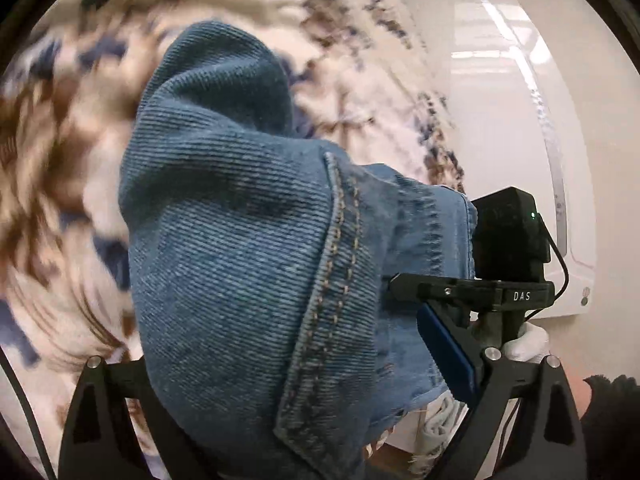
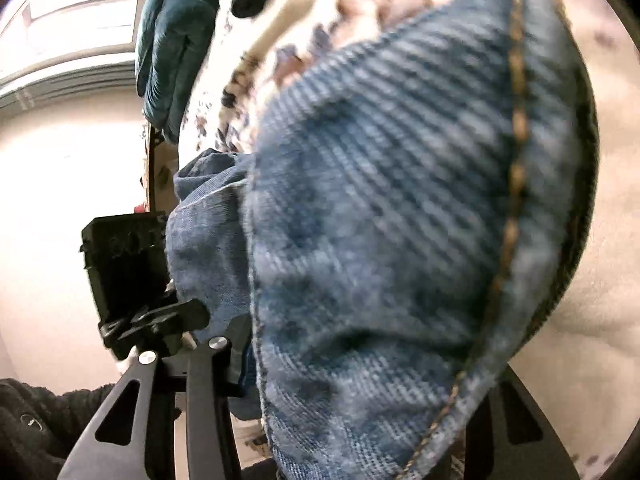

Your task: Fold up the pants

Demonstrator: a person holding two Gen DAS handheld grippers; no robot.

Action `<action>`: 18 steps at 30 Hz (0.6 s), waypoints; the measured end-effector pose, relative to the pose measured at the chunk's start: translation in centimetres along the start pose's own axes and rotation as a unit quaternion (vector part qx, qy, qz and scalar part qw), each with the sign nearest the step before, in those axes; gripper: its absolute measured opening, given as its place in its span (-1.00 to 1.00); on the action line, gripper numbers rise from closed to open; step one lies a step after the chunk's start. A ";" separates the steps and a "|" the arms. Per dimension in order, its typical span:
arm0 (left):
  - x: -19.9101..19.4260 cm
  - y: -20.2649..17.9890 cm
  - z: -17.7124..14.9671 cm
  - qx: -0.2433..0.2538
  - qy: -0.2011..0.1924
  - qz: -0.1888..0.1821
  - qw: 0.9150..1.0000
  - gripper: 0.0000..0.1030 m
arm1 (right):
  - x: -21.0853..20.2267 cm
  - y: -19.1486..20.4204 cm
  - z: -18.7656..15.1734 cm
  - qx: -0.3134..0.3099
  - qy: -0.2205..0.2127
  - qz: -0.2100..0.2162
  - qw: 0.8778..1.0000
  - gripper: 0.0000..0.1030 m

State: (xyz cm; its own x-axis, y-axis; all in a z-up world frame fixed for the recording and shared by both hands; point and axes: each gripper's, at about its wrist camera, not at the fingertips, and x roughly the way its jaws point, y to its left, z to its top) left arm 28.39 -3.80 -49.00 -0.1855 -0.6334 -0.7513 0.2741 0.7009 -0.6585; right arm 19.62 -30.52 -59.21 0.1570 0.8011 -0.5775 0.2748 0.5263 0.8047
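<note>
From the left wrist view, the blue denim pants fill the centre, bunched into a rounded hump with a coarse diagonal twill weave. A hem edge with two rows of tan stitching runs down the middle of the cloth. The left hand-held gripper has its black, triangular-cut fingers spread wide at the bottom corners, and the denim lies draped between and over them; whether the pads press on it is hidden by the cloth. To the right, the other hand-held gripper shows from the side as a black body with a blue pad right at the edge of the denim, a white-gloved hand behind it. Beneath lies a blurred cream bedspread with brown and navy blotches. A smooth white panel stands at the right.

From the right wrist view, the pants bulge close to the lens, thick-ribbed and soft-focused, with one line of golden stitching curving down the right side. The right hand-held gripper shows a black finger at lower left and another at lower right, at a middling gap with the denim between them; the contact itself is covered, so a grip cannot be told. The left unit's black body sits at the left against a lighter fold of denim. A dark teal quilted cushion lies at the top, and a dark fuzzy sleeve at the lower left.
</note>
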 end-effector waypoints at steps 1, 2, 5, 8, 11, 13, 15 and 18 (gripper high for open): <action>-0.7 -0.7 0.6 0.008 -0.004 -0.001 1.000 0.87 | -0.4 0.8 0.4 -0.002 -0.007 0.003 1.000 -0.02; -1.4 -1.5 1.5 0.013 -0.009 -0.004 1.000 0.87 | -1.2 1.1 0.4 -0.003 -0.014 0.004 1.000 -0.02; -3.6 -2.7 4.5 0.016 -0.020 -0.015 1.000 0.87 | -3.8 2.8 1.7 -0.004 -0.041 0.018 0.999 -0.02; -5.7 -4.8 8.8 0.035 -0.037 -0.015 0.999 0.87 | -6.8 4.6 3.6 -0.018 -0.061 0.024 0.998 -0.02; -7.5 -6.6 13.9 0.052 -0.056 -0.018 0.997 0.87 | -9.6 6.9 8.0 -0.039 -0.076 0.025 0.996 -0.02; -8.8 -7.3 18.1 0.057 -0.073 -0.021 0.996 0.87 | -11.8 8.7 12.3 -0.062 -0.083 0.015 0.994 -0.02; -9.9 -7.7 21.7 0.060 -0.088 -0.024 0.994 0.87 | -13.2 10.4 16.3 -0.081 -0.087 0.010 0.993 -0.02; -11.4 -7.4 28.3 0.060 -0.114 -0.028 0.991 0.87 | -14.6 12.8 23.0 -0.113 -0.088 0.004 0.990 -0.02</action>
State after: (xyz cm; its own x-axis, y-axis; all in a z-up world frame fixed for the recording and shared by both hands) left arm 55.16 -11.07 -34.33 0.0114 -0.7370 -0.6758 0.3821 0.6278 -0.6782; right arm 42.63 -42.05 -43.58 0.3267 0.7537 -0.5702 0.0571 0.5865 0.8080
